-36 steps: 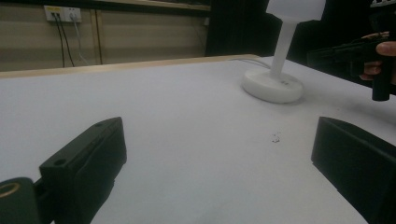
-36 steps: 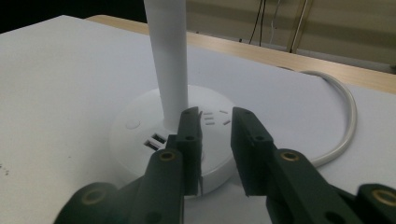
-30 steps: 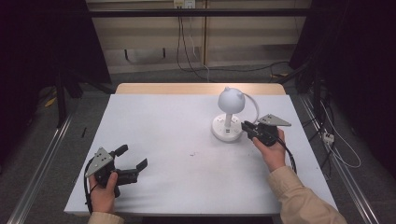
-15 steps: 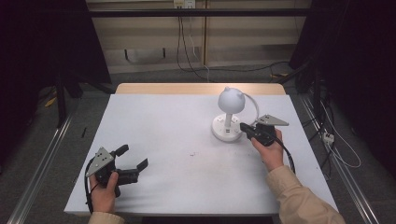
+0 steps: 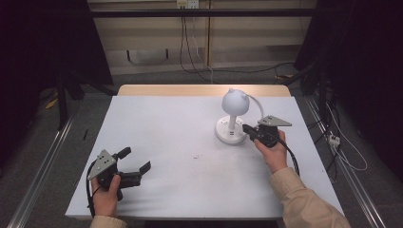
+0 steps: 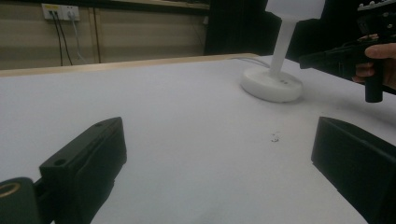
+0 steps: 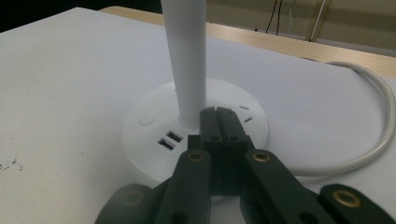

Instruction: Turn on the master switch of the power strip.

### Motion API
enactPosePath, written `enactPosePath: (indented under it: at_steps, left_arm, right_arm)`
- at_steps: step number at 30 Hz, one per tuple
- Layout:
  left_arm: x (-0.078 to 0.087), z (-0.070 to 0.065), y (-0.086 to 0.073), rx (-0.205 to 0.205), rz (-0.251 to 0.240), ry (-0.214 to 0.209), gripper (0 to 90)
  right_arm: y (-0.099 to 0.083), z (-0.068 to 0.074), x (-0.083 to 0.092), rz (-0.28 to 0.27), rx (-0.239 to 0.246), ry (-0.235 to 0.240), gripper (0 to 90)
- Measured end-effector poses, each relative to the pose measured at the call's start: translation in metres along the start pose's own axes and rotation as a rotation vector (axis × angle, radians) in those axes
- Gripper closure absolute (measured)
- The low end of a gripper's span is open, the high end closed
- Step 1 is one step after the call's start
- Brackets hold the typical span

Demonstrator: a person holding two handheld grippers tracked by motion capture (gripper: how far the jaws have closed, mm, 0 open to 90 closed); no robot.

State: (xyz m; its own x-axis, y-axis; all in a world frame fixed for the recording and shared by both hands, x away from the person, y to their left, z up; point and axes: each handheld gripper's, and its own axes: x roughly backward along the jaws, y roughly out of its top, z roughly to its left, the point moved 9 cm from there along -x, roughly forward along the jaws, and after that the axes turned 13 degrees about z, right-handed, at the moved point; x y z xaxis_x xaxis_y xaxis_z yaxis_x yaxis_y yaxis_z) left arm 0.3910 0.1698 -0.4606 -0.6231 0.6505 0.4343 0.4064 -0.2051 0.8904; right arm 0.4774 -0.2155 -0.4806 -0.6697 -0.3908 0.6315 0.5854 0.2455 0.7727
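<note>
Right hand-held gripper [image 5: 247, 128] is sitting clenched with nothing between its jaws, tips over the base of the white desk lamp [image 5: 231, 129] at the right rear of the surface [image 5: 180, 142], probably poking its base button [image 7: 145, 120]. Left hand-held gripper [image 5: 135, 161] is idling wide open near the front left. Next: press down gently on that button.

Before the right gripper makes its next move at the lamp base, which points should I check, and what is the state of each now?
1. Right gripper jaws closed together, nothing between them: ok.
2. Its tips sit over the lamp base, beside the stem: ok.
3. Tips pressing the base: cannot tell.
4. Round button and USB ports uncovered: ok.
5. Lamp cable loops clear of the jaws: ok.
6. Left gripper open, far from the lamp: ok.
</note>
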Motion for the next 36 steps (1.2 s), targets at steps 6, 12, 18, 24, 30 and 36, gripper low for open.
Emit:
enactPosePath:
  at_steps: [6,12,18,24,30,36]
  left_arm:
    - [0.0,0.0,0.0,0.003,-0.001,0.0,3.1]
    - [0.0,0.0,0.0,0.004,0.0,-0.001,3.0]
    - [0.0,0.0,0.0,0.004,-0.001,-0.001,3.0]
    - [0.0,0.0,0.0,0.003,-0.001,-0.001,3.0]
    - [0.0,0.0,0.0,0.002,0.0,0.0,3.1]
    - [-0.001,0.0,0.0,0.001,0.001,0.0,3.0]
  right_arm:
    - [-0.001,0.001,-0.002,0.01,0.007,-0.004,90.0]
    - [-0.003,0.002,-0.005,0.017,0.015,-0.003,90.0]
    - [-0.004,0.001,-0.008,0.024,0.018,-0.006,90.0]
    - [-0.005,0.001,-0.01,0.026,0.016,-0.005,90.0]
    - [-0.006,0.001,-0.013,0.027,0.02,-0.007,90.0]
    - [-0.006,0.0,-0.014,0.03,0.018,-0.007,90.0]
